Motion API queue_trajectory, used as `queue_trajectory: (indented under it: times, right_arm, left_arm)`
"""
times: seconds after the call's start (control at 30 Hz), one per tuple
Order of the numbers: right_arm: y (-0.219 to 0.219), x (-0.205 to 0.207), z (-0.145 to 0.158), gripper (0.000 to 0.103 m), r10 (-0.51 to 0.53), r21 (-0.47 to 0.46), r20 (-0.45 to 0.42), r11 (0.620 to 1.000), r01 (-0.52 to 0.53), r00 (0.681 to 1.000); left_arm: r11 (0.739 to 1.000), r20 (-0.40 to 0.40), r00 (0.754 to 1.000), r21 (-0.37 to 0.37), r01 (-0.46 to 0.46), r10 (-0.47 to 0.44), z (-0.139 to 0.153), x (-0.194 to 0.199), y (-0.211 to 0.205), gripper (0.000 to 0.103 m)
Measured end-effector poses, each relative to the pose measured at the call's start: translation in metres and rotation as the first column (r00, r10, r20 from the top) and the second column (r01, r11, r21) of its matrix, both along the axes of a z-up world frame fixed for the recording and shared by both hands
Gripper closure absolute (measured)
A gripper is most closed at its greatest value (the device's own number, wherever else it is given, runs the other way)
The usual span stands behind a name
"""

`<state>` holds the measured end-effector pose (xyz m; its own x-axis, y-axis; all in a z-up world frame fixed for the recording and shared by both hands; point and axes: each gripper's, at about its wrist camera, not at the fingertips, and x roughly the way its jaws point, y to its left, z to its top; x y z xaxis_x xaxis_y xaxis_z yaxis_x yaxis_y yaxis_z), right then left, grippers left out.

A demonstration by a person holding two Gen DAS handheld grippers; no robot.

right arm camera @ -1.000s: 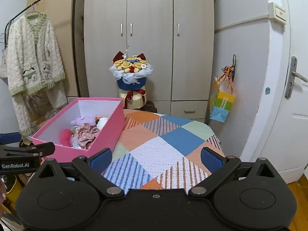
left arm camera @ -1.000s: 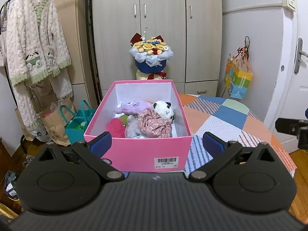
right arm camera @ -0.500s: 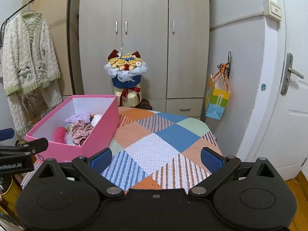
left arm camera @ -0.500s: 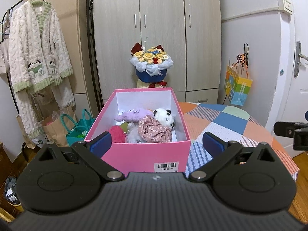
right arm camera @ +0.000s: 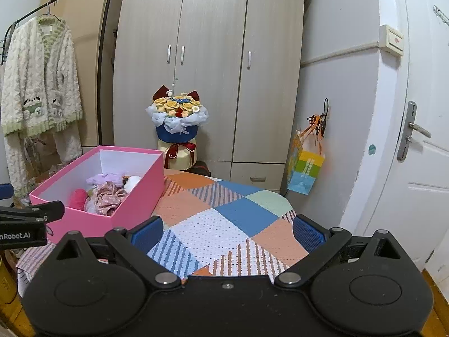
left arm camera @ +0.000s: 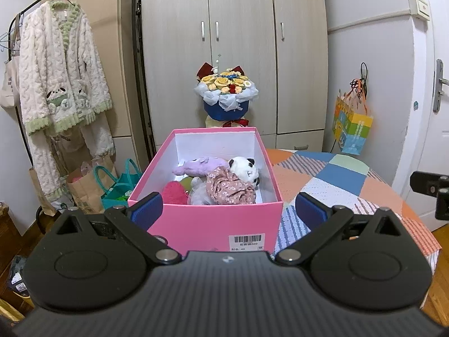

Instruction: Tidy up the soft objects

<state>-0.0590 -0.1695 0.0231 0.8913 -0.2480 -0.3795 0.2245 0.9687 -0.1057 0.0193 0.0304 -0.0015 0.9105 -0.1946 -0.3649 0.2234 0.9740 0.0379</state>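
A pink box (left arm camera: 207,221) stands on the left of a table with a patchwork cloth (left arm camera: 331,177). Inside lie a panda plush (left arm camera: 247,168), a purple plush (left arm camera: 199,165), a floral pink cloth toy (left arm camera: 227,189) and a red fuzzy toy (left arm camera: 174,192). My left gripper (left arm camera: 228,210) is open and empty, in front of the box's near wall. My right gripper (right arm camera: 227,230) is open and empty over the cloth (right arm camera: 224,224), to the right of the box (right arm camera: 134,199). Part of the left gripper (right arm camera: 31,219) shows at the right wrist view's left edge.
A flower bouquet (left arm camera: 226,95) stands behind the box before a wardrobe (left arm camera: 235,42). A fluffy robe (left arm camera: 61,84) hangs on a rack at the left, with bags (left arm camera: 118,182) below. A coloured gift bag (left arm camera: 352,129) hangs on the right wall beside a door (right arm camera: 415,146).
Both grippers have pulled back and risen a little from the table, so the box looks smaller and lower. Both stay open and empty. The toys have not moved.
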Motion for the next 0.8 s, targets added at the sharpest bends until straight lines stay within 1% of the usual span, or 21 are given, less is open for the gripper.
queue_trajectory:
  times: [0.37,0.53,0.8]
  right_arm:
    - [-0.002,-0.002,-0.002,0.002,-0.007,0.008,-0.003,1.0,0.007,1.0]
    - [-0.007,0.001,-0.003,0.002,-0.017,0.02,-0.011,1.0,0.018,1.0]
    - [-0.014,0.005,-0.007,0.002,-0.025,0.034,-0.023,0.999,0.026,0.999]
  left_arm:
    - [1.0,-0.016,1.0,0.001,-0.007,0.007,-0.001,-0.002,0.001,0.0]
    - [1.0,-0.009,1.0,0.003,-0.017,0.017,-0.001,-0.002,0.002,0.0]
    - [1.0,-0.016,1.0,-0.001,-0.01,0.01,0.0,-0.002,0.002,0.0]
